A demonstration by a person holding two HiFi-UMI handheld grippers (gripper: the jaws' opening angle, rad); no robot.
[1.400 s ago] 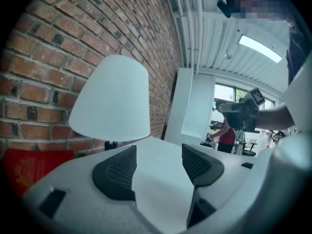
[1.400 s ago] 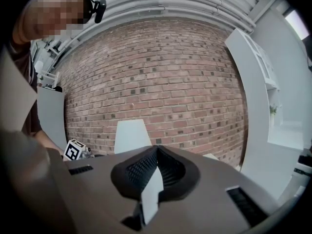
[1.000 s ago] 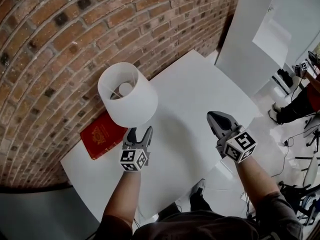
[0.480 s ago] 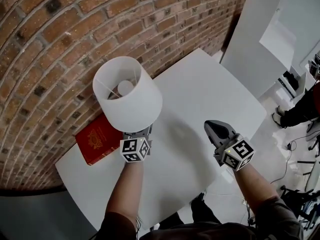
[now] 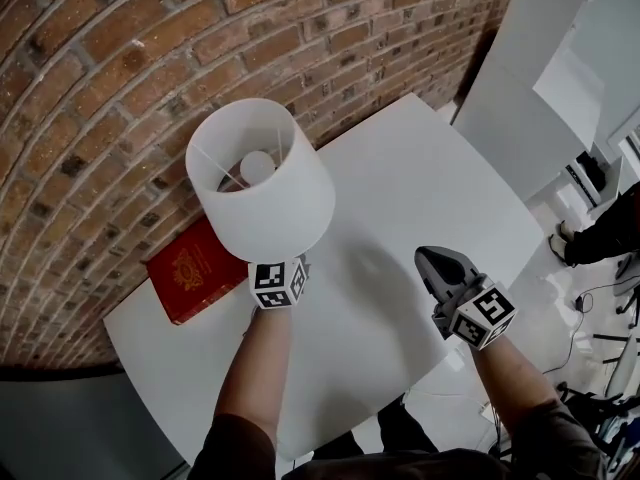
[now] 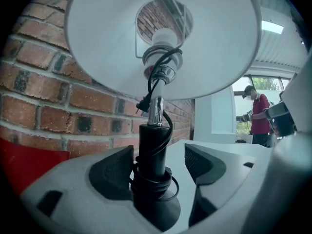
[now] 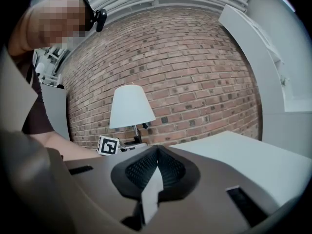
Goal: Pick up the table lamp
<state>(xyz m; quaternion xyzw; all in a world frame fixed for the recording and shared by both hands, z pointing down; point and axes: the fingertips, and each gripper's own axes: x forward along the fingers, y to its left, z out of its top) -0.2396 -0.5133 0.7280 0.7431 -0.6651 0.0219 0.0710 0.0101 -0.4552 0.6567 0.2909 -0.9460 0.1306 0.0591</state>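
Jaws of left gripper (image 6: 157, 161) gape around black stem of white-shaded table lamp (image 5: 268, 196) beside brick wall (image 5: 120, 78); jaws of right gripper (image 7: 156, 154) meet over open white tabletop (image 5: 405, 183).

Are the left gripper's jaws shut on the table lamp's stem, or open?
Open: the left gripper straddles the table lamp stem, with a gap visible beside one pad.

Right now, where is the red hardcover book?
In the head view, the red hardcover book lies flat on the white table at the left, beside the brick wall, just left of the white-shaded table lamp.
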